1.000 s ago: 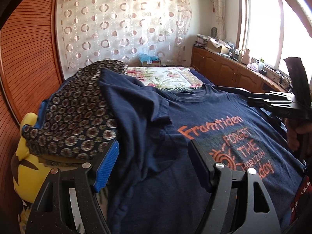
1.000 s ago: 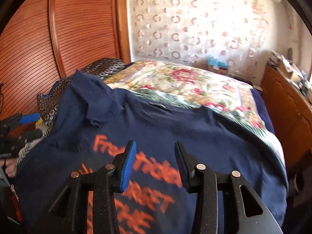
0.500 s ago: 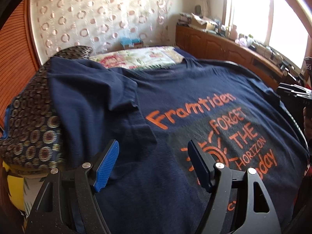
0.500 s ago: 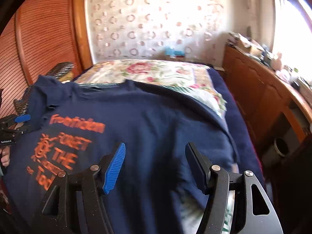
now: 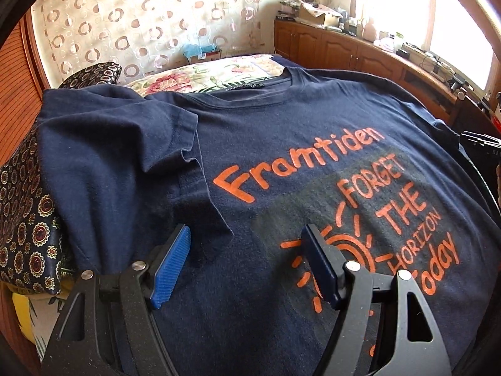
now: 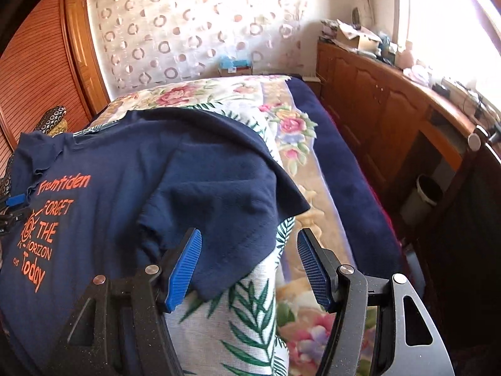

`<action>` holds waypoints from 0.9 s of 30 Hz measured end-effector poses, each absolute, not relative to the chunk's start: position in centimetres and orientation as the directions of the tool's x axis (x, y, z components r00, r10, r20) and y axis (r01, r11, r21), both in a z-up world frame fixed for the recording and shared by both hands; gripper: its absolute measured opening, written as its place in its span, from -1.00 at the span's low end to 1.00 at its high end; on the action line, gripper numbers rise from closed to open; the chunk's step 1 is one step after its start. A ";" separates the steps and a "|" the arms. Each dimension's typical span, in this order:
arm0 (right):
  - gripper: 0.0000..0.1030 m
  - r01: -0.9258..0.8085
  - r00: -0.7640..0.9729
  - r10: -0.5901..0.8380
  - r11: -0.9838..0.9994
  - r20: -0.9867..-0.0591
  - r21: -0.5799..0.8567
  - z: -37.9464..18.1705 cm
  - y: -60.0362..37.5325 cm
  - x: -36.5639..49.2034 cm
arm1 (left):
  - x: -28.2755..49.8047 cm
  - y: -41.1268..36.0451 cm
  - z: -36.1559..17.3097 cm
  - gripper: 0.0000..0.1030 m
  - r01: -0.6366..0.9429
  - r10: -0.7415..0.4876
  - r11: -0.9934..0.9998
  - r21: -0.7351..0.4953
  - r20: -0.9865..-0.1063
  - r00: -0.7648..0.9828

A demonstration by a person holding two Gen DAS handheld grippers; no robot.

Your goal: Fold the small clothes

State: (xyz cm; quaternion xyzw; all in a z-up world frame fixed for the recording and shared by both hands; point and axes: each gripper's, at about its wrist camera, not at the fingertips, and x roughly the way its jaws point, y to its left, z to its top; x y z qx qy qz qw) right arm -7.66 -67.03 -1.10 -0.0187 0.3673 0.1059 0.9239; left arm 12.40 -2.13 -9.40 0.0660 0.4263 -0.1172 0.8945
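Observation:
A navy T-shirt (image 5: 281,169) with orange print lies face up across the bed. Its left sleeve (image 5: 125,144) is folded over onto the body. My left gripper (image 5: 247,260) is open and empty just above the shirt's lower left chest. In the right wrist view the shirt (image 6: 119,169) fills the left side, and its right sleeve (image 6: 228,216) lies over the floral bedspread (image 6: 256,307). My right gripper (image 6: 249,260) is open and empty, with the sleeve's edge between its fingers but not gripped. The left gripper shows small at the right wrist view's left edge (image 6: 12,202).
A dark patterned cushion (image 5: 28,213) lies left of the shirt, over something yellow (image 5: 20,316). A wooden cabinet (image 6: 391,119) with clutter runs along the right under the window. A small bin (image 6: 422,195) stands on the floor by the bed. A wooden wardrobe (image 6: 37,75) is at left.
Both grippers have swung right and lower. The left one now looks over the shirt's chest print. The right one has moved from the shirt's middle to its right sleeve edge.

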 end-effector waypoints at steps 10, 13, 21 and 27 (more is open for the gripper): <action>0.09 -0.234 0.648 0.247 0.965 -0.720 0.120 -1.6 -68.2 -7.0 | 13.1 -2.1 -9.6 0.54 0.268 -0.166 0.963 0.001 -0.783 0.599; -0.08 -0.245 0.644 0.260 0.961 -0.719 0.129 -1.4 -68.7 -6.2 | 13.2 -2.0 -9.7 0.58 0.267 -0.167 0.964 -0.002 -0.785 0.597; -0.75 -0.219 0.674 0.221 0.971 -0.705 0.095 -1.8 -69.5 -5.5 | 13.2 -2.0 -9.7 0.60 0.267 -0.167 0.964 -0.002 -0.785 0.597; -0.92 -0.226 0.723 0.204 0.973 -0.660 0.053 -0.8 -69.0 -6.8 | 13.2 -2.1 -9.7 0.60 0.266 -0.166 0.964 -0.002 -0.784 0.597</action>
